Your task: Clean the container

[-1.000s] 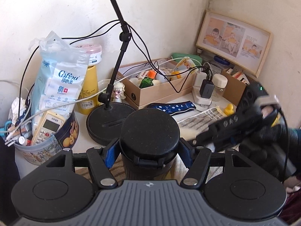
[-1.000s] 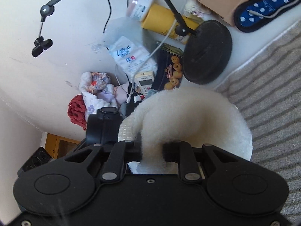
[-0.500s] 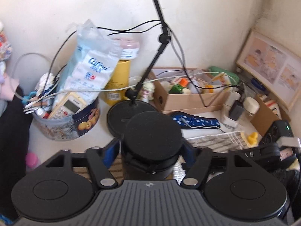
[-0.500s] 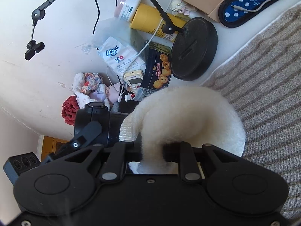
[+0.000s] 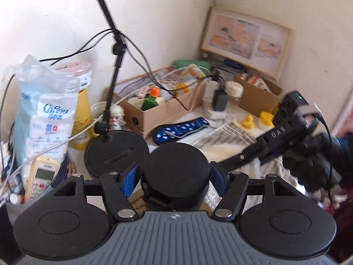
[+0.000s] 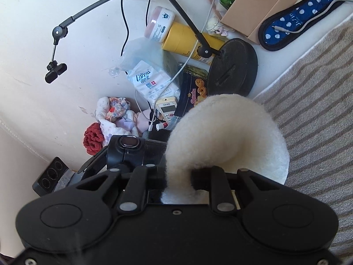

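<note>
My left gripper is shut on a black container with a round black lid, held upright just above the striped mat. My right gripper is shut on a fluffy cream cloth that curls up in front of its camera. In the left wrist view the right gripper reaches in from the right, with the cream cloth beside the container. The left gripper's body shows at the lower left of the right wrist view.
A black round stand base with a tall arm stands just behind the container. A cookie tin with a remote, a yellow canister, a cardboard box of small items and a blue dotted case crowd the back. A grey striped mat covers the table.
The left wrist view has swung back toward the right corner. The right gripper with the cloth has come closer to the container. Both grips are unchanged.
</note>
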`<state>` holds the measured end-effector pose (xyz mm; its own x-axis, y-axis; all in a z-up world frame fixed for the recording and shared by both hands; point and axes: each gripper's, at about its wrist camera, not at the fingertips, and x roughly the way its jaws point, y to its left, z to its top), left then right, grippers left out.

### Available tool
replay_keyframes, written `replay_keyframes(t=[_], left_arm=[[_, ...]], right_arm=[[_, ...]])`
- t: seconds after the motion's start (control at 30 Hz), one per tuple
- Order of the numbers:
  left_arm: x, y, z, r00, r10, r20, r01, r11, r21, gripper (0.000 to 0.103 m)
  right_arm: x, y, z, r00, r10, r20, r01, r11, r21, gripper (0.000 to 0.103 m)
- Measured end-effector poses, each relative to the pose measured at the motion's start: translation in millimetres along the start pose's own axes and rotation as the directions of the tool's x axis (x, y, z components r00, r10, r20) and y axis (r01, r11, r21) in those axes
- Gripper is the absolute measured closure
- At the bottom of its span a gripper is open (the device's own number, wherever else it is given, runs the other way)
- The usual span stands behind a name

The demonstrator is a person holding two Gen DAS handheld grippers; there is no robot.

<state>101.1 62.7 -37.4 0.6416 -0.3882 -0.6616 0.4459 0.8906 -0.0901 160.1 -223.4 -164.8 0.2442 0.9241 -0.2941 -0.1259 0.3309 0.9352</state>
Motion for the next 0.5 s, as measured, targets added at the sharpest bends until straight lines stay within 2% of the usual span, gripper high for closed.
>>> replay_keyframes(t=[0.07,0.13,0.27,0.33,0.37,0.5], left_arm=[[0,-12,-1,0.996,0.092,0.0,-0.092,0.994,-0.058,0.032],[-3,-24,-4,0.982,0.188,-0.003,-0.187,0.975,-0.119,0.032],[-8,-43,-13,0.96,0.278,0.038,-0.271,0.953,-0.134,0.031],[-6,-44,-16,0.956,0.29,0.042,-0.285,0.954,-0.091,0.031],[-5,-41,-17,0.96,0.276,0.038,-0.272,0.959,-0.077,0.037],[-5,-34,-17,0.981,0.191,0.039,-0.192,0.981,0.026,0.038]], right_arm=[[-1,0,1,1.0,0.003,0.005,-0.003,1.0,0.002,0.086],[-2,1,2,1.0,0.011,0.01,-0.011,1.0,0.006,0.086],[-4,5,6,1.0,0.021,0.012,-0.021,1.0,-0.005,0.086],[-4,7,8,1.0,0.023,0.009,-0.023,1.0,-0.012,0.086],[-4,8,9,1.0,0.025,0.008,-0.024,1.0,-0.016,0.086],[-5,13,9,1.0,0.027,0.003,-0.027,0.999,-0.044,0.086]])
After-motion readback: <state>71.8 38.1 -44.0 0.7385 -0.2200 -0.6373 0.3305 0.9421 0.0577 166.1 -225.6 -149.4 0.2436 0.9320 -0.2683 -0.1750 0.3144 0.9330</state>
